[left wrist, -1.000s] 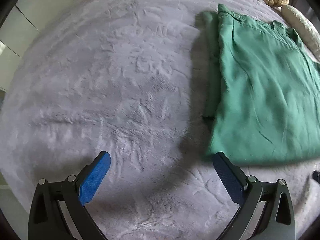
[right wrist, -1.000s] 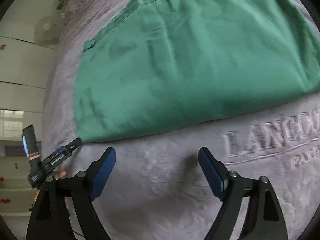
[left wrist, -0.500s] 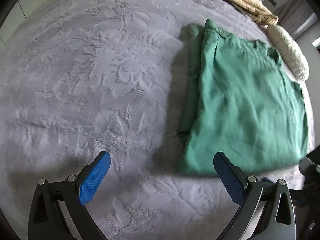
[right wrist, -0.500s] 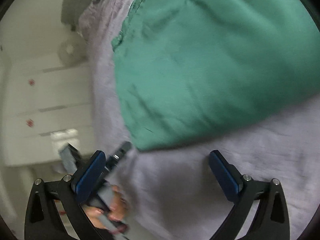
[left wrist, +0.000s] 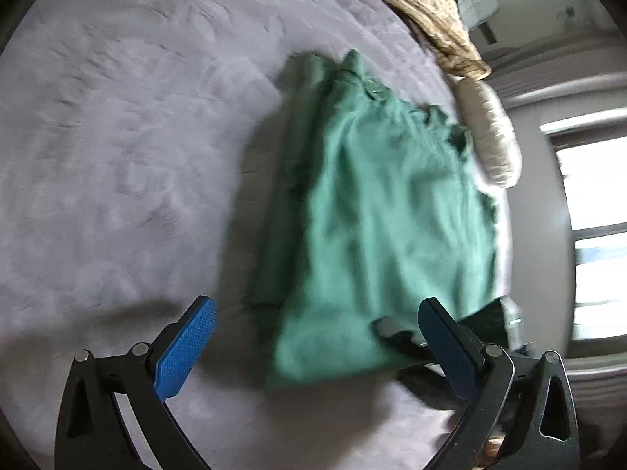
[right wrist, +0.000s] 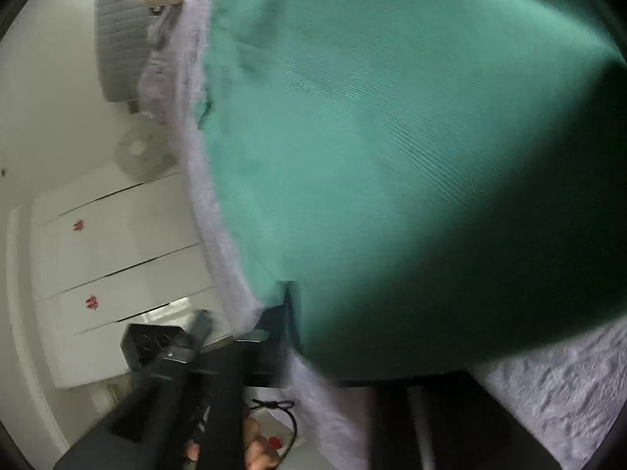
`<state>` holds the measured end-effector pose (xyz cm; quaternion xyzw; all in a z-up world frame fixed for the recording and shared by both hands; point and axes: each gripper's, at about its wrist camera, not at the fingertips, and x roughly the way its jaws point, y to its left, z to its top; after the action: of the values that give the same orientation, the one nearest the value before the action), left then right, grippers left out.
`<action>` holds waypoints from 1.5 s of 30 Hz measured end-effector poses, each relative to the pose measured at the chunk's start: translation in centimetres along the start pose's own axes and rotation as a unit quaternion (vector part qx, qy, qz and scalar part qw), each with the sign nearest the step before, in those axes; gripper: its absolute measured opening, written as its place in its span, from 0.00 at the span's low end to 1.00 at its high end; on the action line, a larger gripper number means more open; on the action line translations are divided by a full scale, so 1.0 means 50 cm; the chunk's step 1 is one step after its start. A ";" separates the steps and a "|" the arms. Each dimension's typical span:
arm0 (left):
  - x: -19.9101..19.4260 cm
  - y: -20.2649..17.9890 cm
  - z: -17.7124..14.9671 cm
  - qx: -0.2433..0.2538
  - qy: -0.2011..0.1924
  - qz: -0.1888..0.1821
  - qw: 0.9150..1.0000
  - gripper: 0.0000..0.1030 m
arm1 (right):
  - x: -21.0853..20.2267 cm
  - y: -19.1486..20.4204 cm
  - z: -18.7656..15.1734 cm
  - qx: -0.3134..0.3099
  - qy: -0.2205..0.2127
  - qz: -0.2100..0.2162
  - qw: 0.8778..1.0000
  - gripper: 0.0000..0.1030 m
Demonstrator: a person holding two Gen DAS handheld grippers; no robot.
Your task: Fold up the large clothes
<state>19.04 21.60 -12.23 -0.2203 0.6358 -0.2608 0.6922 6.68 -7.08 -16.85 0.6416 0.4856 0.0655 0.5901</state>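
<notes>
The grey blanket [left wrist: 117,156] spreads under and ahead of the left claw [left wrist: 315,305], reaching far to its left. The green garment [left wrist: 392,215] lies folded on it, straight ahead and a little to the right. Its near edge sits between the claw's two blue pads [left wrist: 184,348], and a narrower folded strip runs along its left side. Past the garment's far end, a tan crumpled throw [left wrist: 435,19] lies on the blanket, and a pale pillow [left wrist: 493,137] sits just off the garment's far right corner.

The left claw is spread wide and holds nothing.

In the right wrist view, the green cloth fills nearly everything, close in front and blurred. The right claw's own fingers cannot be made out in the dark lower edge, so I cannot tell whether it is released or clenched. Low to its left, the left claw appears as a black frame with its tip at the garment's near corner, and the left hand [right wrist: 256,450] is below it.
</notes>
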 end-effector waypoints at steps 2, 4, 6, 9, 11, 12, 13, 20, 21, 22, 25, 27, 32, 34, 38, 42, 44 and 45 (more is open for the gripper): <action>0.014 0.000 0.018 -0.013 0.014 -0.020 1.000 1.00 | -0.002 0.007 0.001 -0.009 0.001 0.007 1.000 0.08; 0.029 -0.012 0.043 -0.003 0.025 -0.040 0.999 1.00 | -0.015 0.035 0.003 -0.035 -0.002 0.029 0.999 0.08; 0.045 -0.027 0.067 0.008 0.033 -0.046 0.998 1.00 | -0.035 0.070 0.005 -0.064 -0.004 0.053 0.997 0.08; 0.078 -0.048 0.098 0.018 0.055 -0.047 0.997 1.00 | -0.063 0.110 0.016 -0.093 -0.006 0.071 0.993 0.08; 0.109 -0.073 0.116 0.028 0.077 -0.062 0.995 1.00 | -0.069 0.125 0.021 -0.104 -0.004 0.066 0.992 0.08; 0.119 -0.082 0.120 0.030 0.082 -0.065 0.994 1.00 | -0.068 0.130 0.021 -0.109 -0.002 0.060 0.992 0.08; 0.133 -0.097 0.124 0.032 0.086 -0.062 0.994 1.00 | -0.064 0.131 0.020 -0.112 0.001 0.055 0.992 0.08; 0.204 -0.136 0.122 0.051 0.084 0.069 0.993 0.29 | -0.021 0.067 0.002 -0.110 0.048 -0.045 0.992 0.12; 0.200 -0.135 0.120 0.048 0.074 0.066 0.994 0.24 | -0.019 0.059 -0.001 -0.111 0.061 -0.067 0.990 0.12; 0.194 -0.138 0.118 0.051 0.066 0.064 0.994 0.22 | -0.024 0.055 -0.005 -0.117 0.077 -0.081 0.987 0.12; 0.172 -0.166 0.107 0.079 0.036 0.075 0.993 0.19 | -0.078 0.071 -0.011 -0.164 0.091 -0.116 0.975 0.12; 0.160 -0.197 0.098 0.110 0.020 0.086 0.990 0.16 | -0.135 0.088 -0.003 -0.200 0.071 -0.140 0.967 0.12; 0.121 -0.263 0.088 0.151 -0.015 0.095 0.984 0.16 | -0.274 0.109 0.075 -0.240 -0.071 -0.212 0.945 0.09; 0.120 -0.303 0.089 0.160 -0.024 0.094 0.982 0.14 | -0.291 0.068 0.111 -0.223 -0.090 -0.227 0.944 0.08; 0.111 -0.398 0.078 0.189 -0.040 0.089 0.977 0.14 | -0.249 -0.009 0.156 -0.180 -0.072 -0.234 0.953 0.07; 0.135 -0.534 0.063 0.243 -0.049 0.101 0.964 0.14 | -0.245 -0.027 0.167 -0.175 -0.079 -0.214 0.958 0.07; 0.157 -0.606 0.050 0.274 -0.047 0.103 0.955 0.14 | -0.252 -0.048 0.173 -0.159 -0.078 -0.181 0.968 0.07; 0.177 -0.653 0.039 0.298 -0.045 0.105 0.948 0.14 | -0.271 -0.063 0.180 -0.146 -0.078 -0.159 0.973 0.07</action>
<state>18.82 -9.16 1.96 0.0525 0.5173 -0.3536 0.7776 3.83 -23.34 -15.48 0.4660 0.5191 -0.0091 0.7165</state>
